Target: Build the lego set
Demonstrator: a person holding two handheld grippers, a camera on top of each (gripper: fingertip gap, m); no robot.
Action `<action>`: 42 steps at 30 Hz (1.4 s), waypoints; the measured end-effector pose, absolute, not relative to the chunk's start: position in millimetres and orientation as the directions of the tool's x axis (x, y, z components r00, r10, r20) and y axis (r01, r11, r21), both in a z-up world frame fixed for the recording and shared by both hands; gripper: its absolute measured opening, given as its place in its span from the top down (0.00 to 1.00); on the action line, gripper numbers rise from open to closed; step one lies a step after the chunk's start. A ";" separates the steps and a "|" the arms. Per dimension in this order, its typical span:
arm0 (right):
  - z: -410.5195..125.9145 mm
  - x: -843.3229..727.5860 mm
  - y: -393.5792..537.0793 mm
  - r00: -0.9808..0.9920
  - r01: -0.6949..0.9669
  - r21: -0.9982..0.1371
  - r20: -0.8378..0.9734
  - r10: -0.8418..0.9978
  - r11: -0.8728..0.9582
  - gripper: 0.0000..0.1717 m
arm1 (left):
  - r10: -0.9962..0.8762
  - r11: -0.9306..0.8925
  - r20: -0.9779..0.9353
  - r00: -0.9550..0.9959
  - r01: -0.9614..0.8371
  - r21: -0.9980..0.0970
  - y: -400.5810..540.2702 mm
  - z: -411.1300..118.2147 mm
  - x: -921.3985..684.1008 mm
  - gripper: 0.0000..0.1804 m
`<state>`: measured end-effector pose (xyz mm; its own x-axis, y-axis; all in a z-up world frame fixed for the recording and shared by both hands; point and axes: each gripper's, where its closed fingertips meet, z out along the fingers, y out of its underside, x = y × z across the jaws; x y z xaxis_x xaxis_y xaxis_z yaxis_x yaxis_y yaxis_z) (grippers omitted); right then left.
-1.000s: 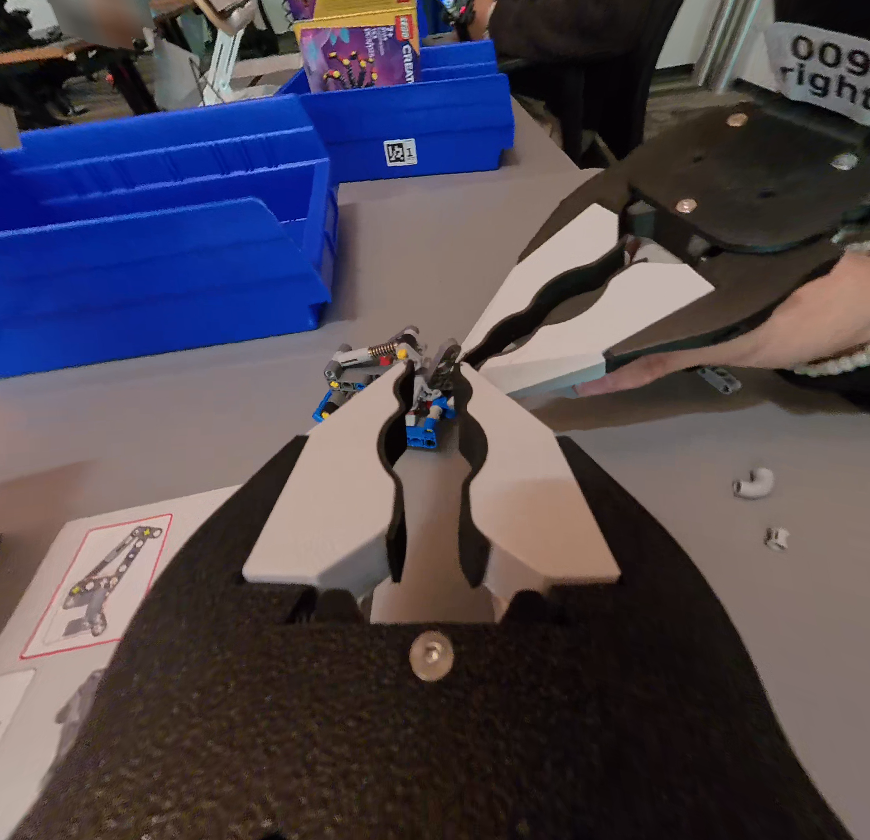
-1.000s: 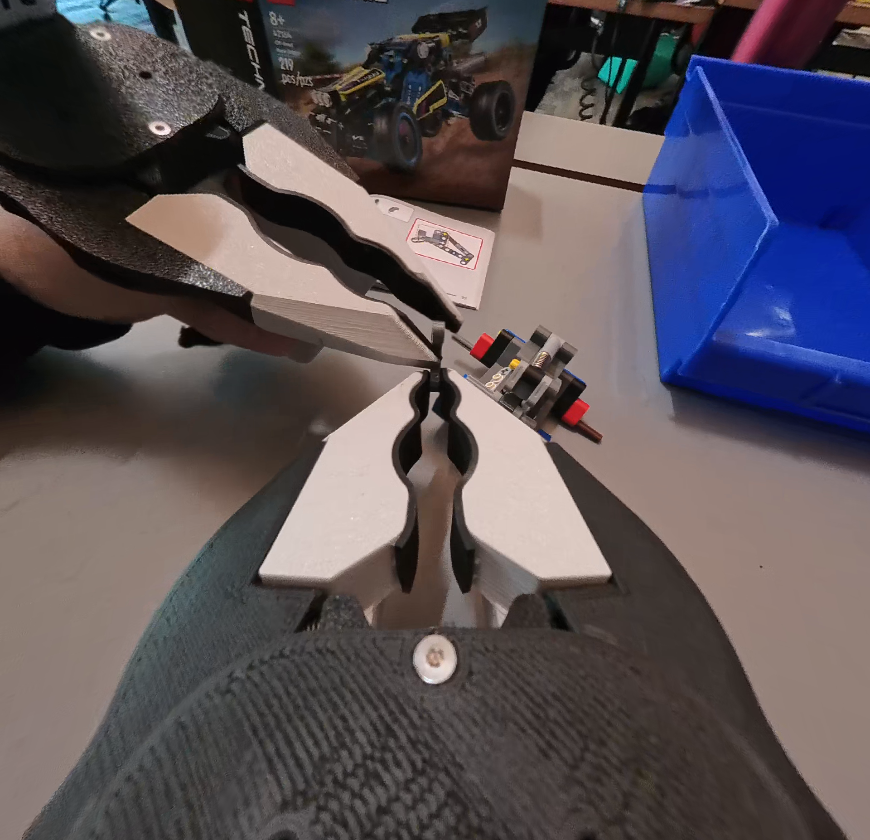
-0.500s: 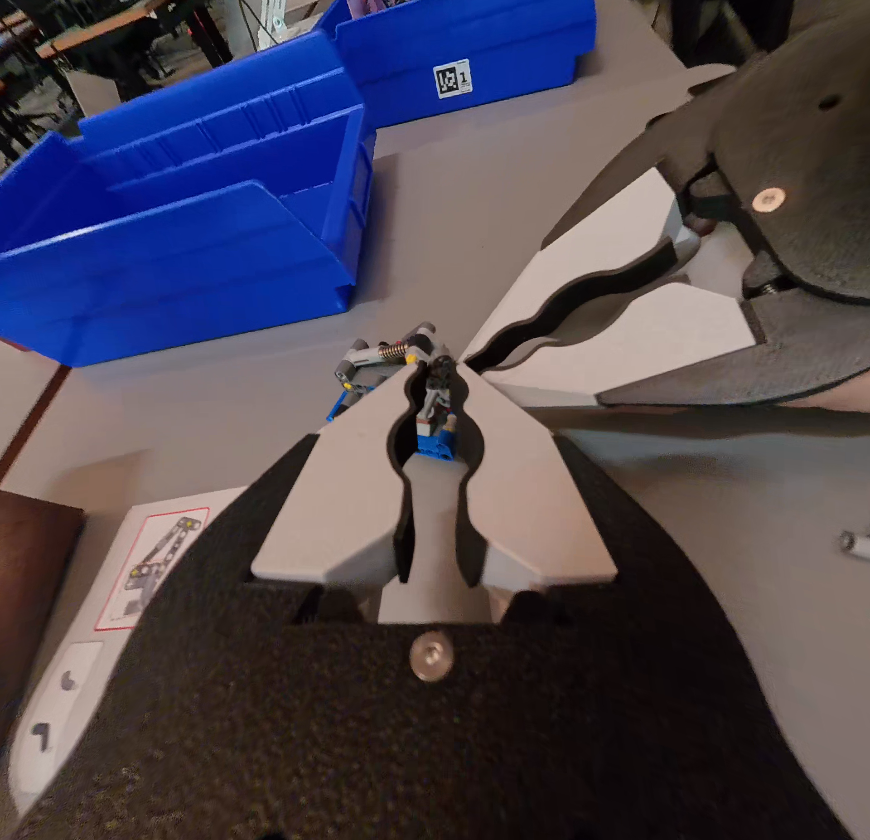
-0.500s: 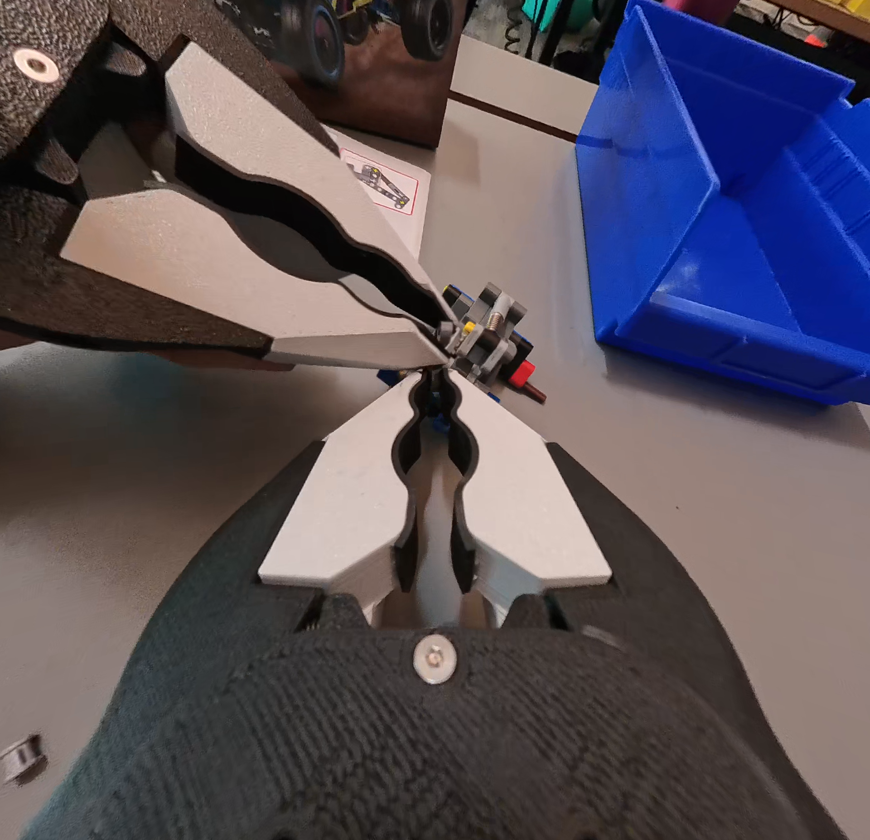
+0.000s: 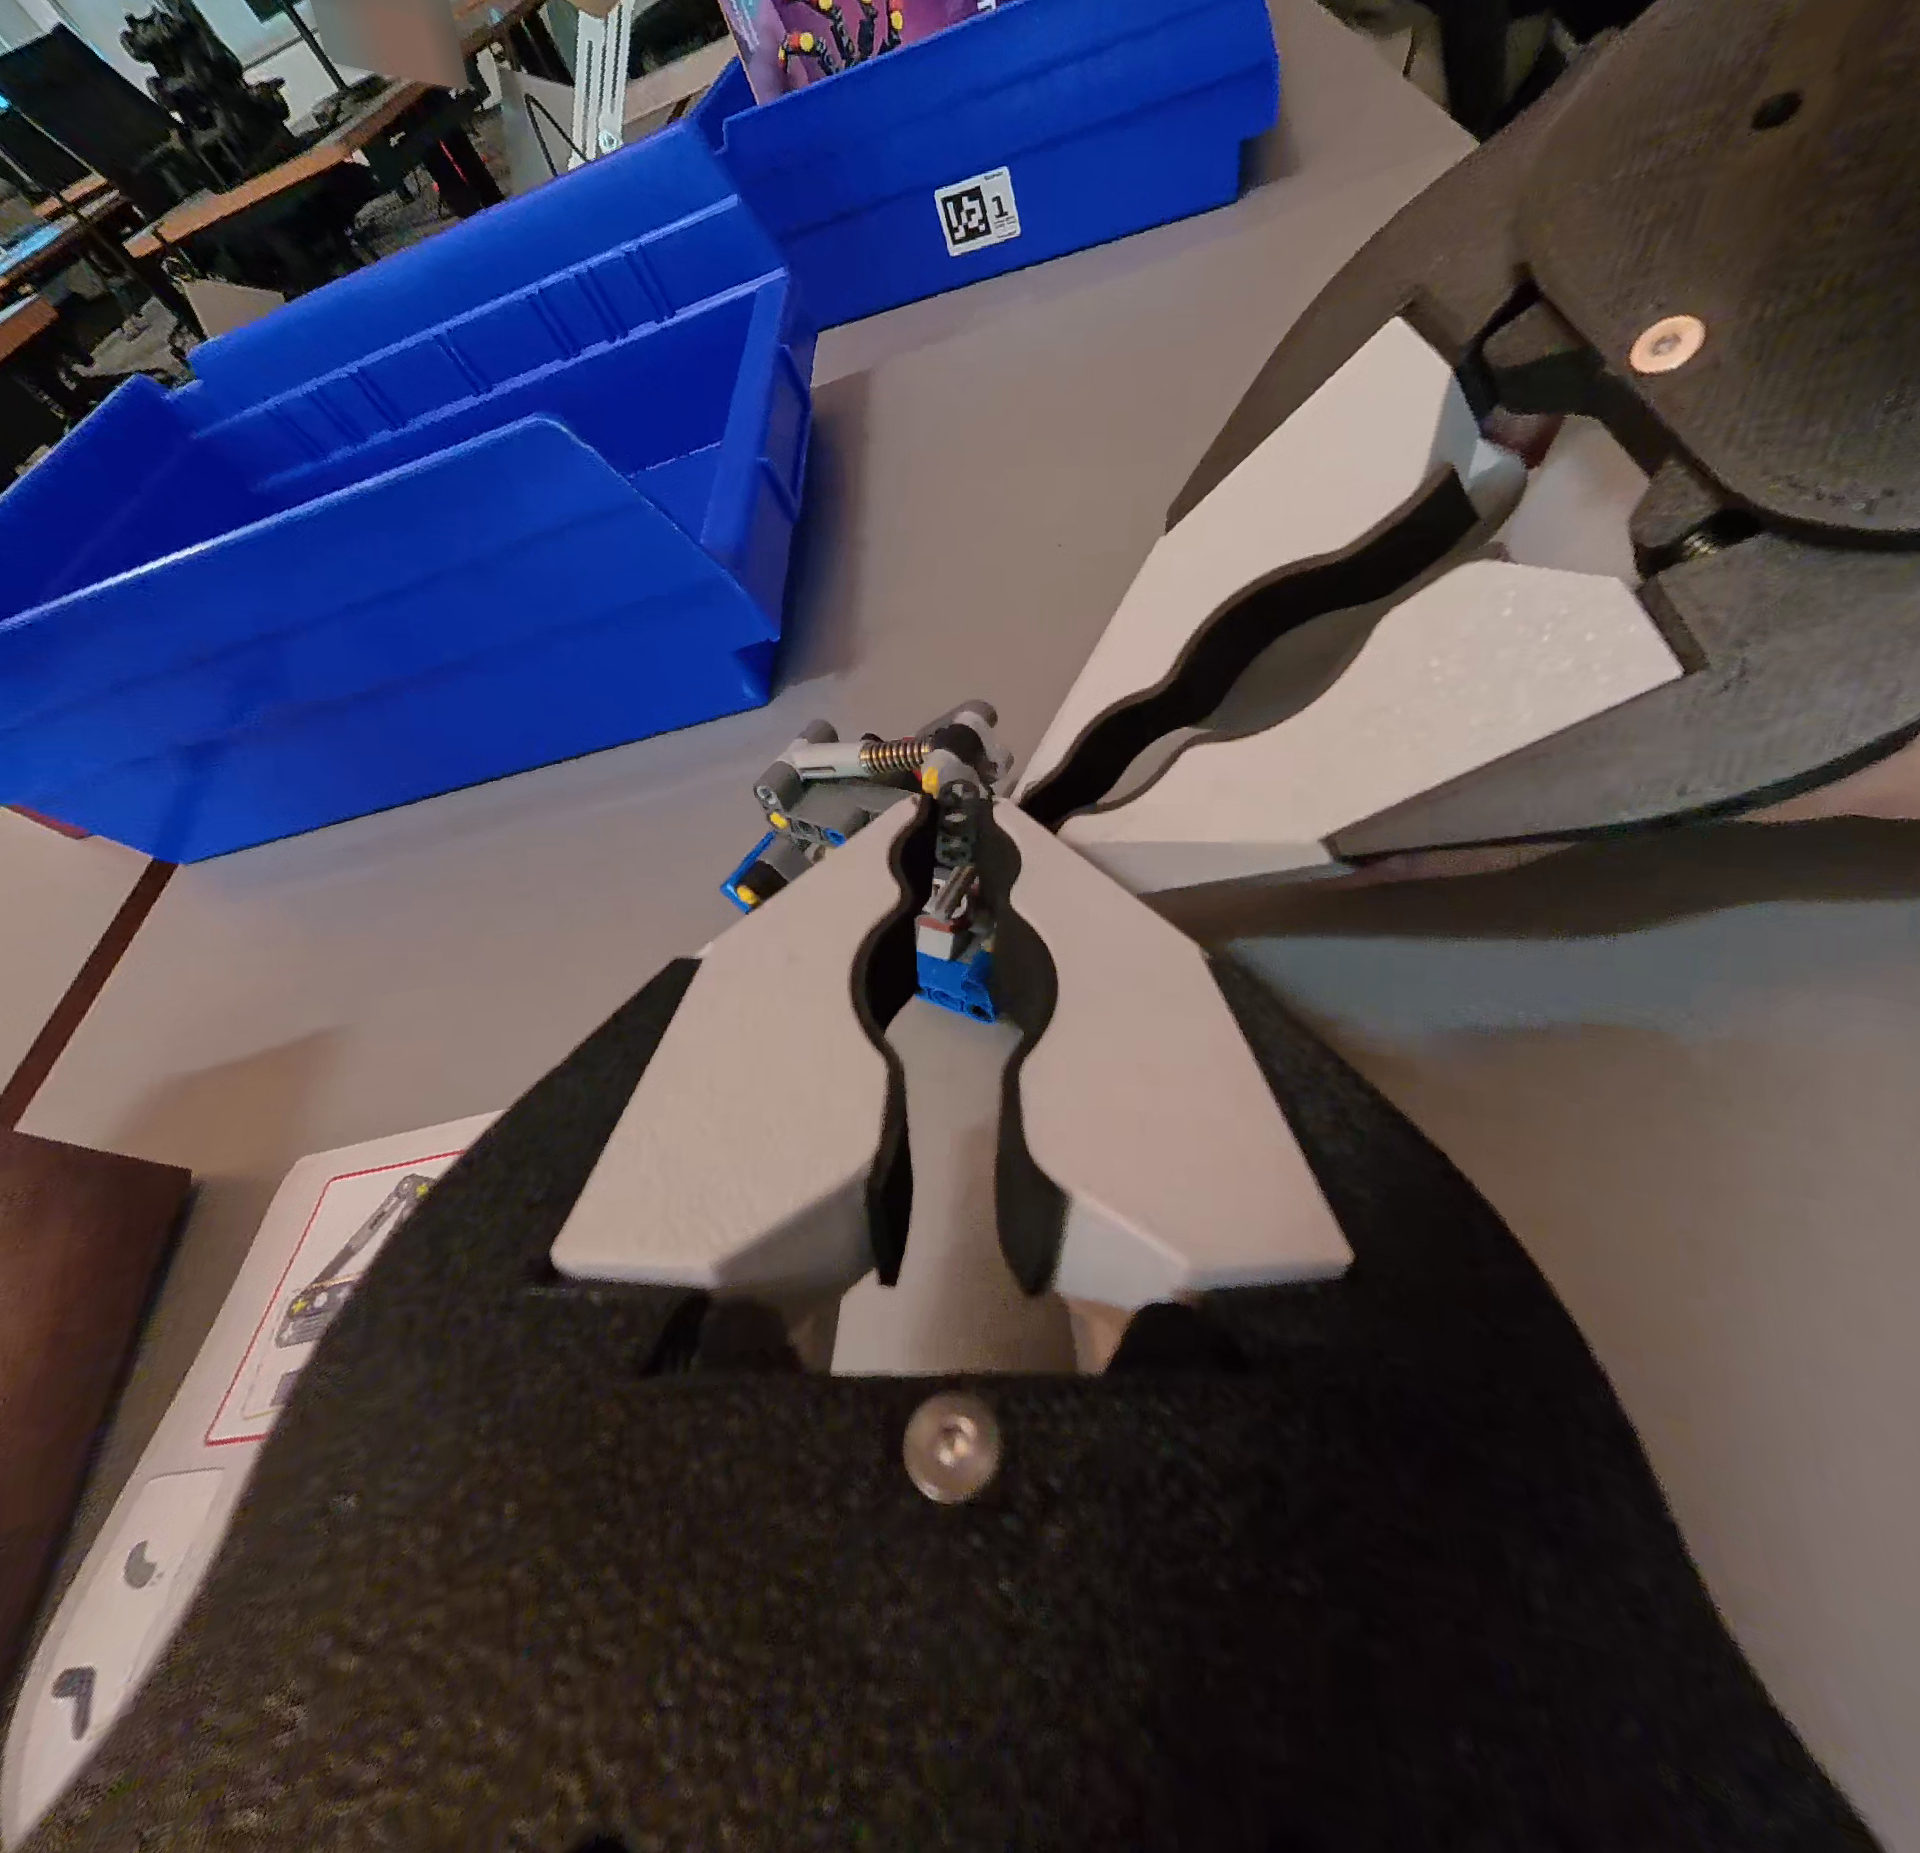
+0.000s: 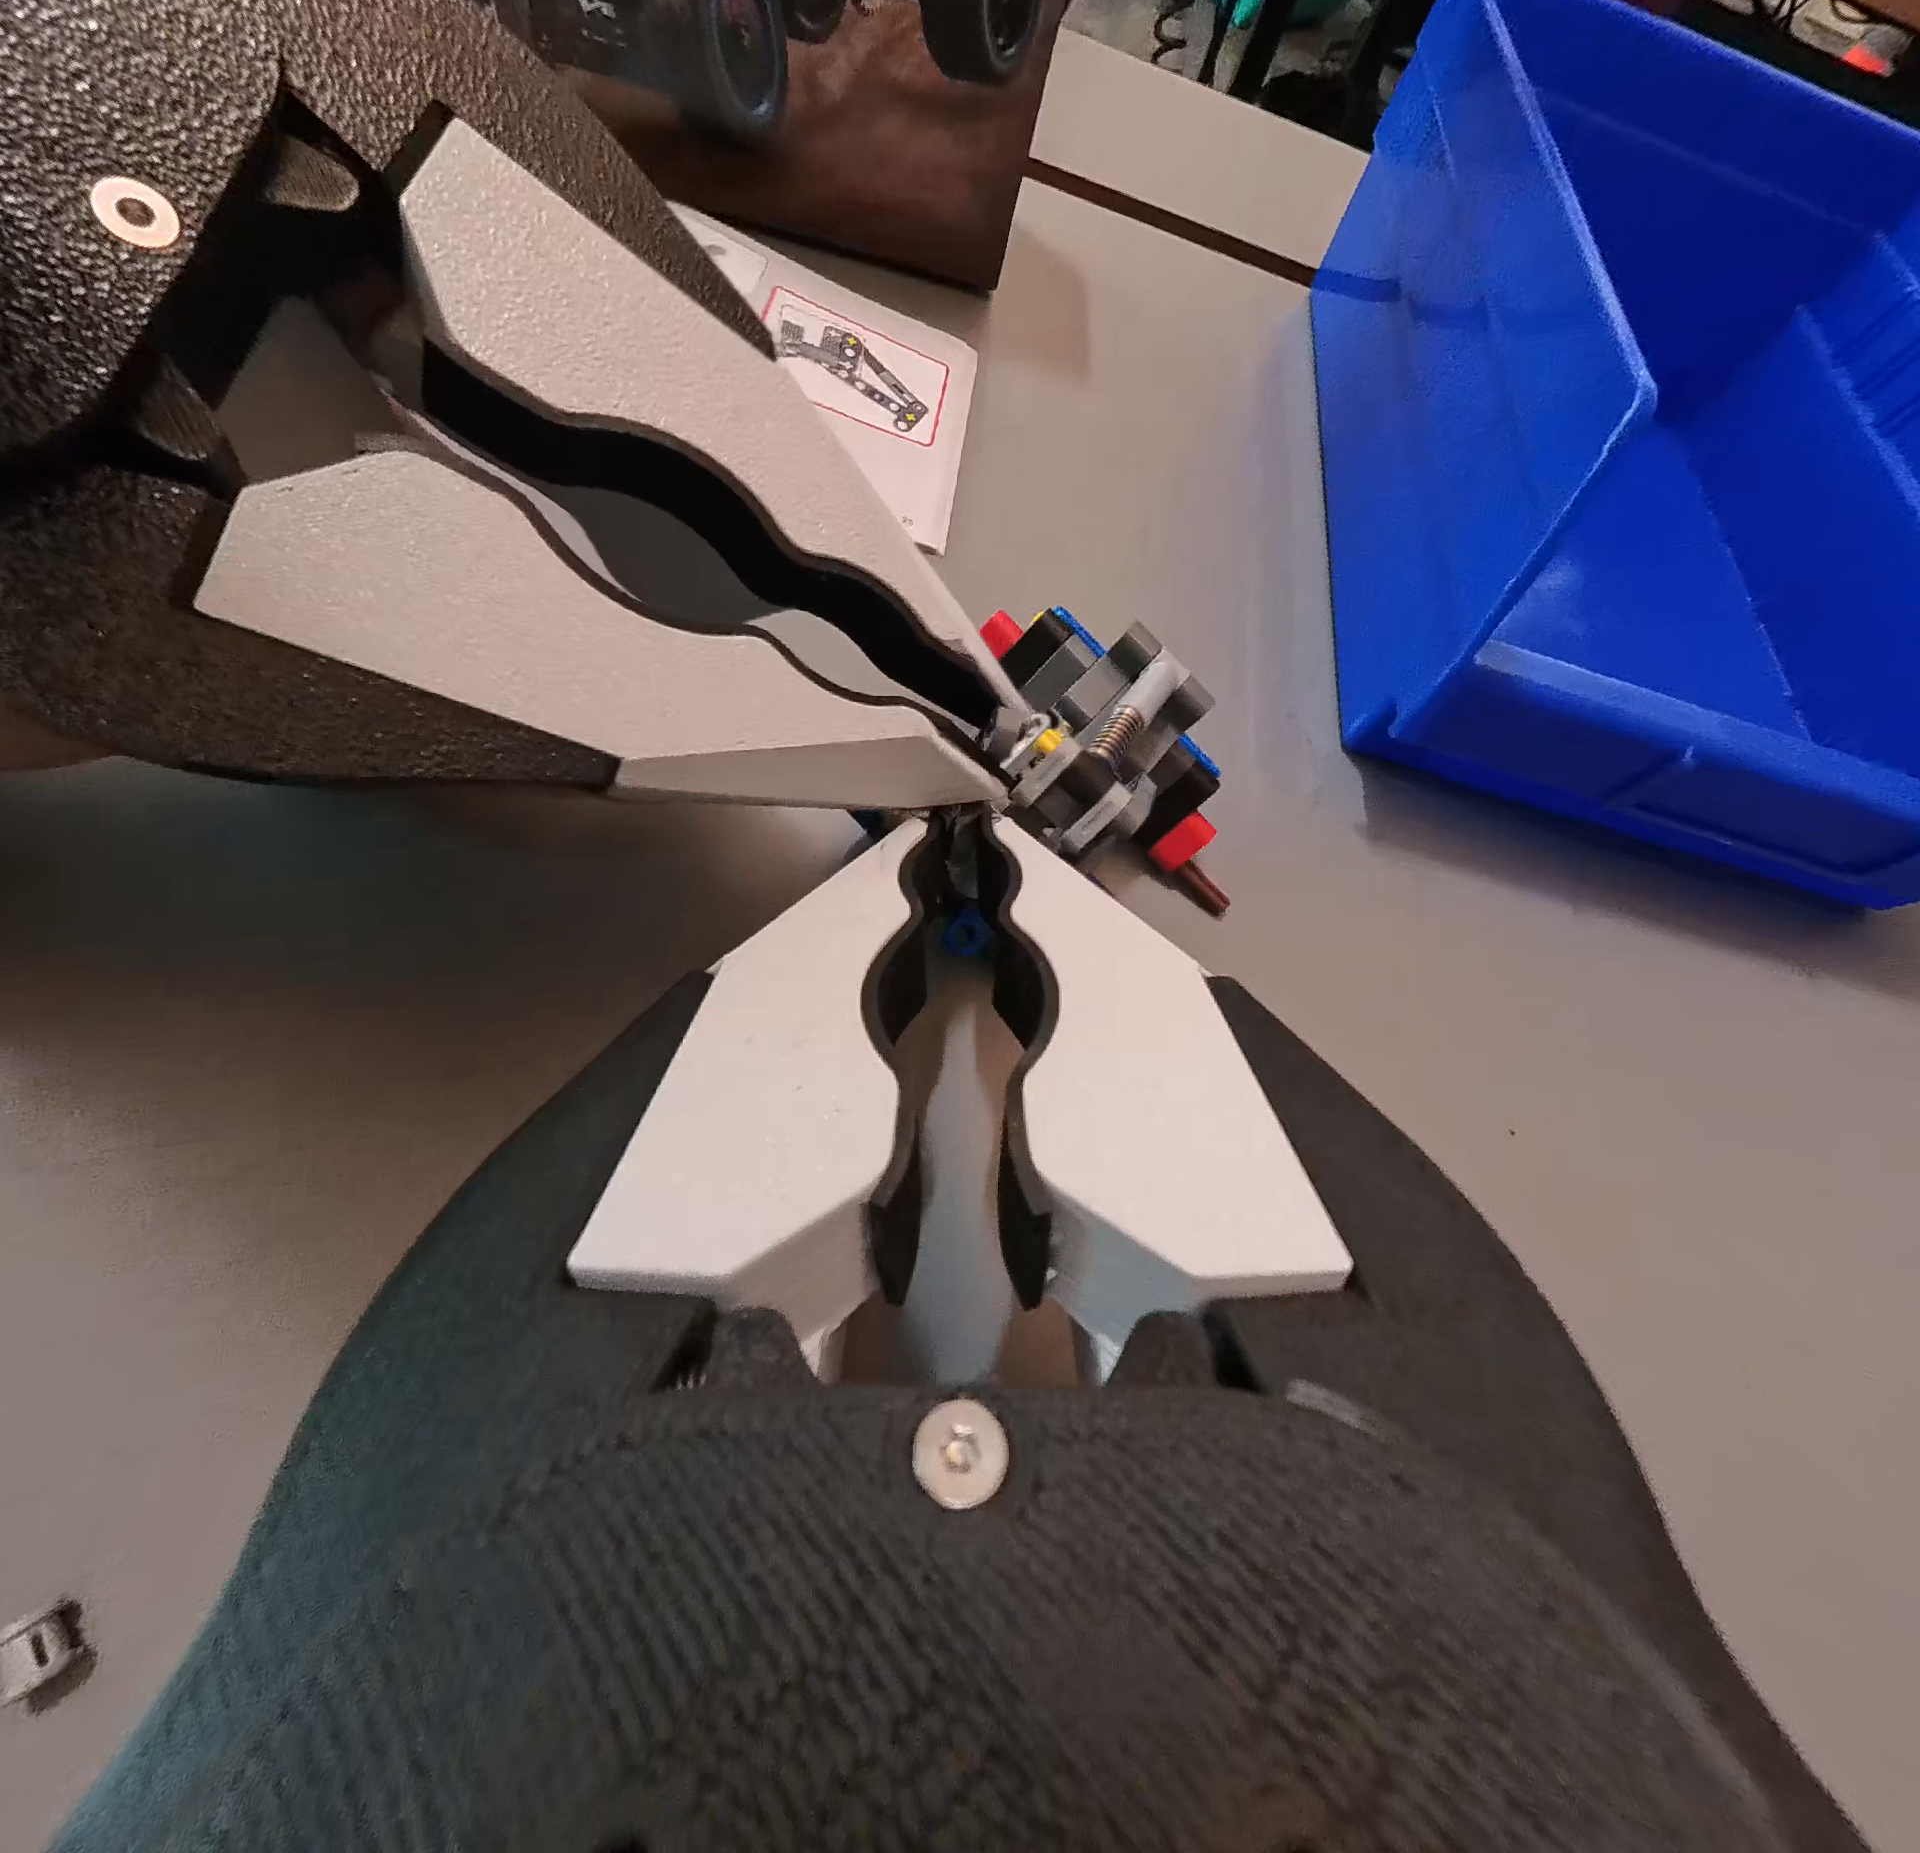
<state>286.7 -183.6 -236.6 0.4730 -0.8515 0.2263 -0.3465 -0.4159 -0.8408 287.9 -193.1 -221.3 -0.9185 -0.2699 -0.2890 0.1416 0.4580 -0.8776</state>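
Both tools have closed in since a second ago: left tool (image 5: 958, 816) now clenches the dark beam of the brick assembly (image 5: 883, 795) above the counter (image 5: 468, 920), right tool (image 6: 961, 837) pinching a small dark piece beside it.

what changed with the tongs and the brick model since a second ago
The left tongs closed on a dark beam of the brick model. The right tongs stayed pinched on a thin dark piece at the same spot. Both cameras moved closer. The blue bins stayed put.
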 end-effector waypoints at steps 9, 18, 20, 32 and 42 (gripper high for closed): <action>-236.3 286.3 -182.7 0.498 -0.332 -0.841 0.229 -0.837 -0.427 0.98 | -0.268 0.461 -0.306 -0.913 0.158 -0.873 -192.7 -221.4 288.8 0.98; -236.9 284.4 -184.3 0.526 -0.315 -0.837 0.238 -0.816 -0.448 0.95 | -0.274 0.467 -0.312 -0.910 0.158 -0.870 -190.7 -222.2 290.9 0.98; -237.2 283.5 -183.8 0.536 -0.315 -0.837 0.231 -0.812 -0.447 0.97 | -0.273 0.468 -0.316 -0.909 0.161 -0.869 -190.9 -222.3 290.8 0.98; -238.9 279.9 -183.6 0.591 -0.307 -0.836 0.207 -0.780 -0.455 0.99 | -0.263 0.469 -0.307 -0.914 0.157 -0.869 -191.8 -223.4 289.7 0.98; -242.8 269.6 -190.9 0.695 -0.296 -0.815 0.174 -0.698 -0.498 0.93 | -0.269 0.470 -0.287 -0.919 0.135 -0.872 -190.9 -224.1 291.0 0.98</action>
<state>269.6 -190.9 -242.8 0.6946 -0.6980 0.1741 -0.2959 -0.4978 -0.8152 291.0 -190.9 -224.1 -0.9193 -0.2691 -0.2871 0.1349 0.4698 -0.8724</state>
